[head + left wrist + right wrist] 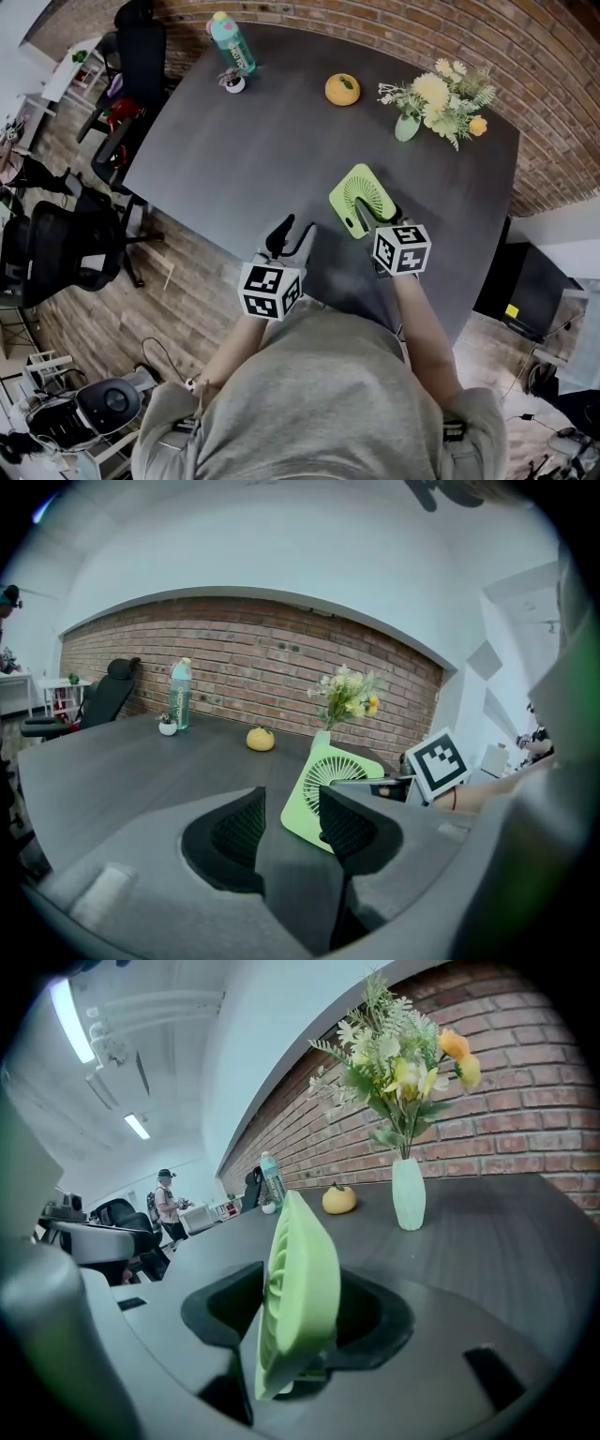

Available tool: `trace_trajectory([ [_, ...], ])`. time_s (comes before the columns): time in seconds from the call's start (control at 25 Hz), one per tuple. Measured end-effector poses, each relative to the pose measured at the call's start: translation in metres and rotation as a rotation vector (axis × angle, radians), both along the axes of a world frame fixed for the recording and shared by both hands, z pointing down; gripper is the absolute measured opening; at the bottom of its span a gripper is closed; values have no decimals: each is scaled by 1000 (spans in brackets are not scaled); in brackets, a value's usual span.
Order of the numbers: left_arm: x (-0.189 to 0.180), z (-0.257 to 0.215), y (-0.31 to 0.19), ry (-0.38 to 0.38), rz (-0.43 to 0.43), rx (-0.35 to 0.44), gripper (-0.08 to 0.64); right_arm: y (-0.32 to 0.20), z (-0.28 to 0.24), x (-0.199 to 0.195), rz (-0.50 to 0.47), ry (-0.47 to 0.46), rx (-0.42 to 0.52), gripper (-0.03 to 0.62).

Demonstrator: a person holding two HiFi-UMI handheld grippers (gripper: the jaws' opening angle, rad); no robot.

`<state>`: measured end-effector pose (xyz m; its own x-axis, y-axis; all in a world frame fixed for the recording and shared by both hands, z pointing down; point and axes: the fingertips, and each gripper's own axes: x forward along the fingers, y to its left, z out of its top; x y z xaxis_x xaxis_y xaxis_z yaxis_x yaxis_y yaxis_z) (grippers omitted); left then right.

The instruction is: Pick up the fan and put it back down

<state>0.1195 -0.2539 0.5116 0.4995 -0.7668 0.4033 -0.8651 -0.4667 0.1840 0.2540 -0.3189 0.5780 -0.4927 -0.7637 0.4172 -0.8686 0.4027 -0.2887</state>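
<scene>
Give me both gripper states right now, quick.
Left gripper: open, nothing between its jaws.
Right gripper: green fan between its jaws; whether the pads press on it cannot be told.

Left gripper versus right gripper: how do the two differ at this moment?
The left gripper has nothing between its jaws; the right gripper has the light green square plastic fan between its jaws, firm grip unclear. The left gripper sits back near the edge of the dark grey table; the right gripper reaches further in. Both carry black-and-white marker cubes.
</scene>
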Motion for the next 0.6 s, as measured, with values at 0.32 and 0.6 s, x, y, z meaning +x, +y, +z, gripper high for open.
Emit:
trace_trajectory([
  [0.32,2,-3,2,-2,6,5,167,1,-1,0,-7,3,-8,210],
  [0.6,-2,-2,9,-3,-5,4,167,6,-4,-6,-20,37,12,199],
])
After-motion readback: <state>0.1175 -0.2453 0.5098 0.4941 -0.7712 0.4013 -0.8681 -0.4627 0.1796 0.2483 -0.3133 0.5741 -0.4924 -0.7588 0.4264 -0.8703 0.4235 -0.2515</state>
